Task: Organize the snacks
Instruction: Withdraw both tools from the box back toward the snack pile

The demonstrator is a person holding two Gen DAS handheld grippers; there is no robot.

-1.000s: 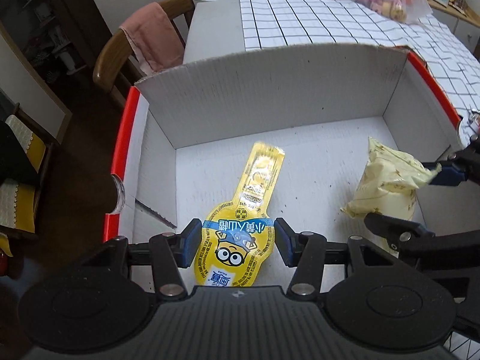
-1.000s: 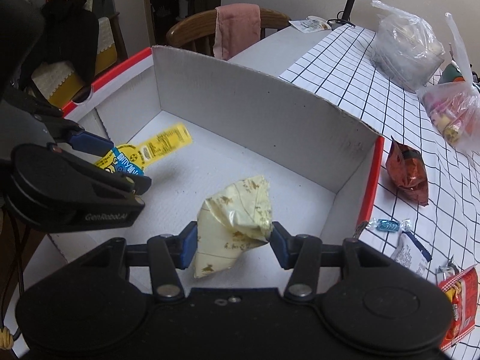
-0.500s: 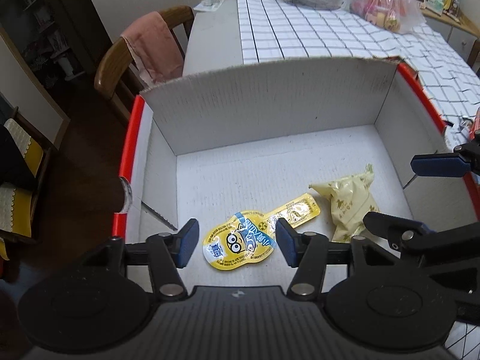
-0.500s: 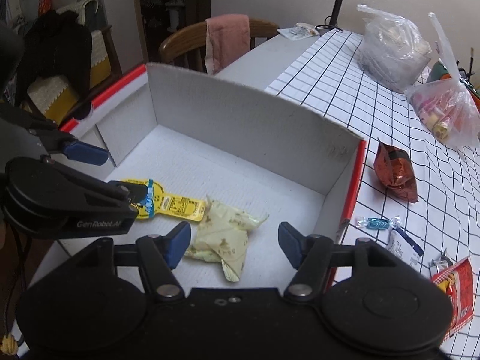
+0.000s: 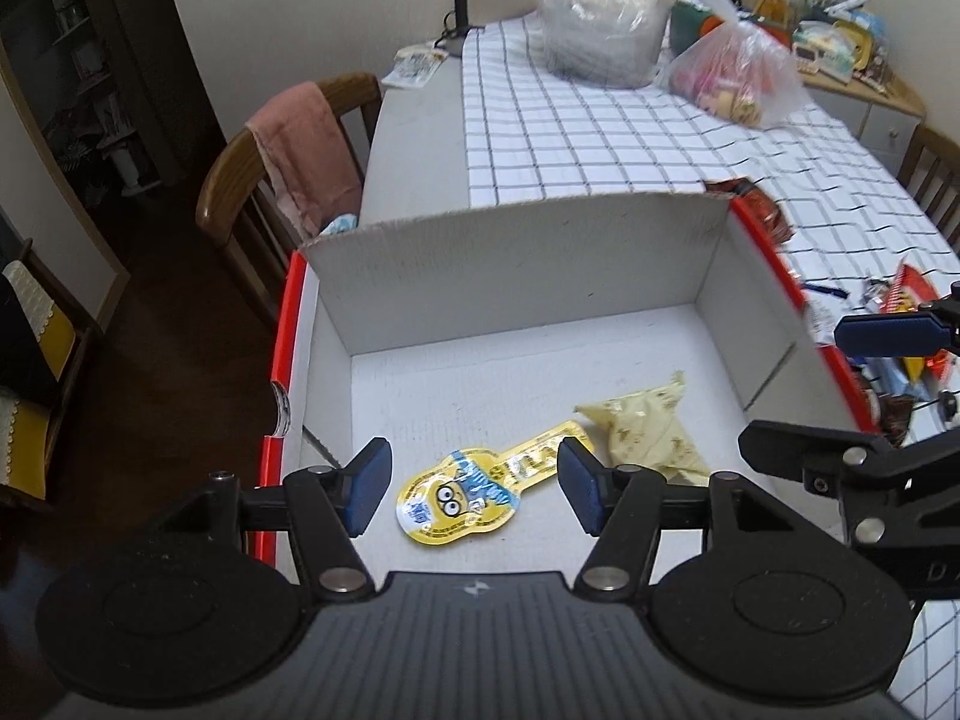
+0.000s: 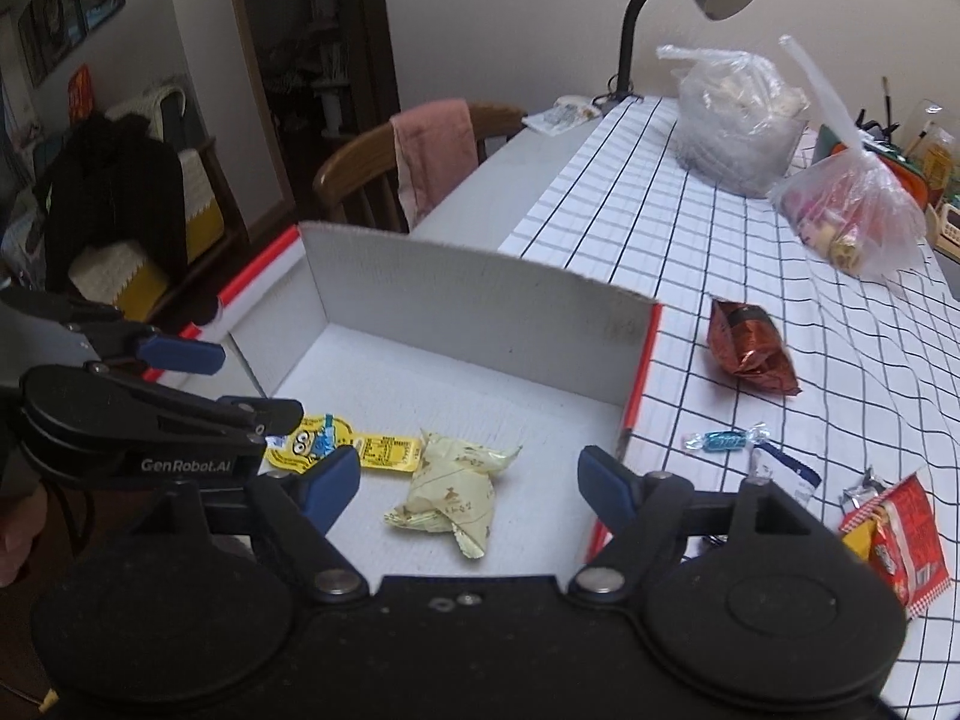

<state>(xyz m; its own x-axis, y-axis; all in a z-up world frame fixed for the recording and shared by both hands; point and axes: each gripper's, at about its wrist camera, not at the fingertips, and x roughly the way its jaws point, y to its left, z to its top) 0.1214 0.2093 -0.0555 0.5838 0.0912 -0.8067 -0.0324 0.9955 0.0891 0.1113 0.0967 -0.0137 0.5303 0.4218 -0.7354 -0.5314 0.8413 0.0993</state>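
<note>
You're lifting both grippers, left (image 5: 474,483) and right (image 6: 468,489), jaws just opened wide and empty, off the yellow cartoon pouch (image 5: 474,495) and pale crinkled packet (image 6: 453,489) near the white cardboard box's (image 6: 480,306) front edge; clear its right wall before reaching for the table snacks.

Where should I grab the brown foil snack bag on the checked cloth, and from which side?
Grip the brown foil bag across its puffed middle, coming from above with the right gripper. It lies flat on the cloth, outside the box, with bare cloth along both long sides for the fingers.
</note>
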